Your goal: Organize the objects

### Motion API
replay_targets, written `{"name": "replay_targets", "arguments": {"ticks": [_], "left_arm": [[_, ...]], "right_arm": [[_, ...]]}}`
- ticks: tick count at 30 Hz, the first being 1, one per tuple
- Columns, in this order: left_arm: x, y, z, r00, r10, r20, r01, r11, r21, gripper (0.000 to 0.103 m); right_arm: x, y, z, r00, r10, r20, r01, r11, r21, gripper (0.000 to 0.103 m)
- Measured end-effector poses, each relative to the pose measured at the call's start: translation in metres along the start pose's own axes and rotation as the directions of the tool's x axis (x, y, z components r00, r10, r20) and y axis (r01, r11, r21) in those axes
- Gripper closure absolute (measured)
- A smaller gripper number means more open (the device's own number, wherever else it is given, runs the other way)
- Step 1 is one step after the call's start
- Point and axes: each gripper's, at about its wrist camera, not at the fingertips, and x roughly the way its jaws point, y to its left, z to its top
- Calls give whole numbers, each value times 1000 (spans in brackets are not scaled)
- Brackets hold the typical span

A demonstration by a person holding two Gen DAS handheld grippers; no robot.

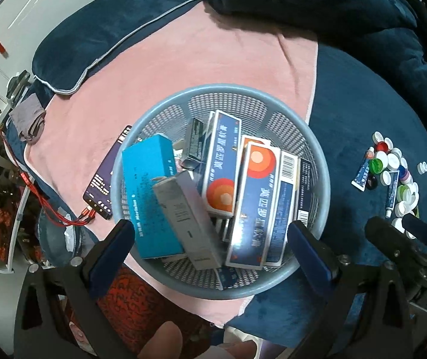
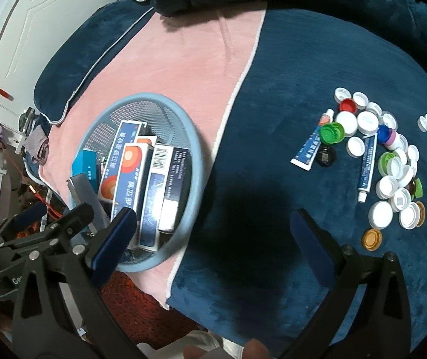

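Two hand-held grippers hover over a bed, a basket (image 1: 183, 287) of medicine boxes on one side and loose tubes and bottle caps on the other.

The left gripper (image 1: 210, 245) hangs directly above the grey mesh basket, fingers spread wide and empty. The right gripper (image 2: 213, 239) is also wide open and holds nothing, poised over bare navy blanket (image 2: 273, 164) between the basket and the pile of bottle caps (image 2: 393, 164). Two ointment tubes lie among the caps, ahead and to the right of its fingers: the larger tube (image 2: 310, 145) and the slimmer tube (image 2: 366, 167) both point their long axes roughly away from the camera. The right gripper is the nearer, so the next pick is likely its own.
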Motion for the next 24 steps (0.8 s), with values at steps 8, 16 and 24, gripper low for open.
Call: {"name": "replay_targets", "arguments": {"ticks": [8,16,24], "left_arm": [[-2,-24,0,1000,-18,3,18,999,32,1],[-6,-50,-2,1000,-10,6,9,997,78,1],[-7,-80,-7,1000,-2,10,0,992,130,1]], "right_arm": [[-9,-21,-4,1000,-21,4,21,999,28,0],[-20,-47,-9,1000,-28,12,27,997,73,0],[-34,-70,-16,999,-37,27,34,994,106,0]]}}
